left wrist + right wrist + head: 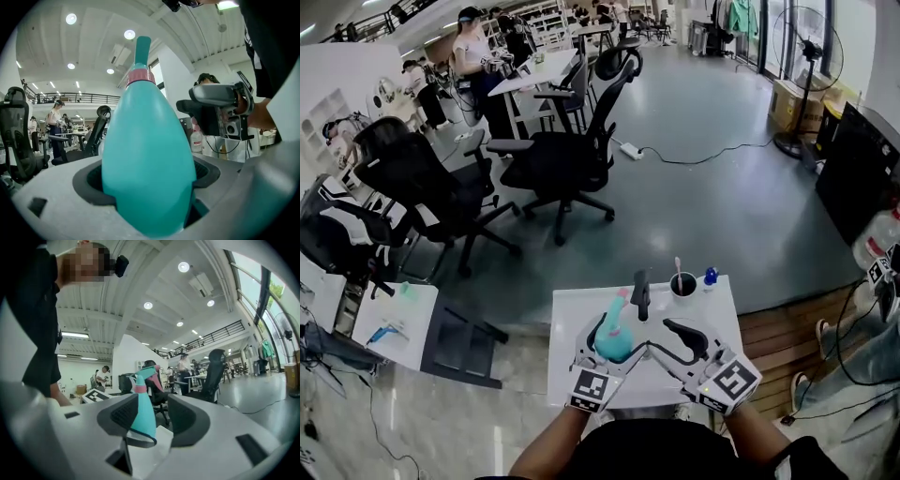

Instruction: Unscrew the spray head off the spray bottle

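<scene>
A teal spray bottle [614, 343] stands upright over the white table [571, 314], its pink-and-teal spray head [620, 305] on top. My left gripper [616, 349] is shut on the bottle's wide body [147, 154], and the pink collar [138, 77] shows above it. My right gripper [674, 341] hangs just right of the bottle, open and apart from it. In the right gripper view the bottle [143, 411] and its spray head [146, 373] show beyond the spread jaws of the right gripper [154, 422], and neither pad touches it.
At the table's far edge stand a black upright object [641, 292], a dark cup [682, 285] with a stick in it and a small blue thing [710, 276]. A smaller table [394, 323] is at the left, and black office chairs [562, 159] stand beyond.
</scene>
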The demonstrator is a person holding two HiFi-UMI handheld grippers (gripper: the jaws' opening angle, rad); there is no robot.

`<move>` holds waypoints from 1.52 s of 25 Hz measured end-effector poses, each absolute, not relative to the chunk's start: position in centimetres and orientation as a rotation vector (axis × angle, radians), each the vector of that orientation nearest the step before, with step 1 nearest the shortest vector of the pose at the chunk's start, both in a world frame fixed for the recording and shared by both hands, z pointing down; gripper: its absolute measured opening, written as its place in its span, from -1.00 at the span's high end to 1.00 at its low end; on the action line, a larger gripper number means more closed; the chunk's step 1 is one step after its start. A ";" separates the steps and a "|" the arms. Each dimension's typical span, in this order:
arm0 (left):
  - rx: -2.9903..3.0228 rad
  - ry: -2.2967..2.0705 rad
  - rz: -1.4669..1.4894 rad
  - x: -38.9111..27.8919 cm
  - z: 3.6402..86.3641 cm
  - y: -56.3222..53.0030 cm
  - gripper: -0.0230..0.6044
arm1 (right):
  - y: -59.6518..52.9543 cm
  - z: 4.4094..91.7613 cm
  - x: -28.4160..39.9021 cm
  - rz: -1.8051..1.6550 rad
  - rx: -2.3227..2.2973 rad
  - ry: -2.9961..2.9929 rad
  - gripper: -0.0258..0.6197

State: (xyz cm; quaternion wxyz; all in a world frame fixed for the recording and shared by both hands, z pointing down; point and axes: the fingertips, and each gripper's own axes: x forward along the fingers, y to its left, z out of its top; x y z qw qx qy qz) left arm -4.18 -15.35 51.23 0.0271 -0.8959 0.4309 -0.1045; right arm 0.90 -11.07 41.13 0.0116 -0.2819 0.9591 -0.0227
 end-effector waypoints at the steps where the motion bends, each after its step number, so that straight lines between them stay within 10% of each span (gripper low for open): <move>1: -2.776 1.315 -0.332 -3.9 51.4 -15.3 -0.52 | -10.7 41.0 0.1 -0.058 -0.844 3.009 0.27; 38: -2.932 0.612 -0.362 3.5 50.0 -10.6 -0.51 | -9.0 38.3 -1.5 -0.060 -0.468 3.042 0.49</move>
